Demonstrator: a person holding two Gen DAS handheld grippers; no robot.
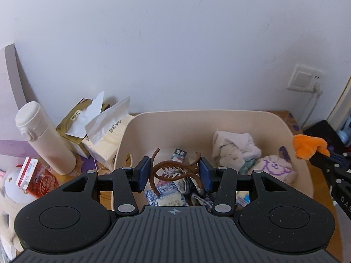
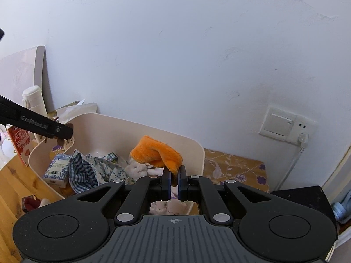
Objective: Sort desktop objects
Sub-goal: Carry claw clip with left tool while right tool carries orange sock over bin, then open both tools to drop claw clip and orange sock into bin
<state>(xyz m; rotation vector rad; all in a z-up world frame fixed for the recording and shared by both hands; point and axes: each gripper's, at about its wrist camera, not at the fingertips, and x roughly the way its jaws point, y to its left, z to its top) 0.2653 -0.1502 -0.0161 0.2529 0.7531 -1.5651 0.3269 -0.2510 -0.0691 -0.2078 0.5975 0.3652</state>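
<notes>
The brown hair claw clip point(image 1: 175, 172) sits clamped between the blue pads of the left gripper point(image 1: 175, 174), above the beige bin point(image 1: 219, 115). Below it lie blue-patterned cloth point(image 1: 166, 195), white socks point(image 1: 235, 148) and a small carton point(image 1: 180, 153). Left of the bin stand tissue packs point(image 1: 105, 135) and a white flask point(image 1: 43, 138). The right gripper point(image 2: 174, 183) pinches an orange cloth point(image 2: 158, 154) tightly over the bin's far side. The gripper bodies hide the bin's near wall.
</notes>
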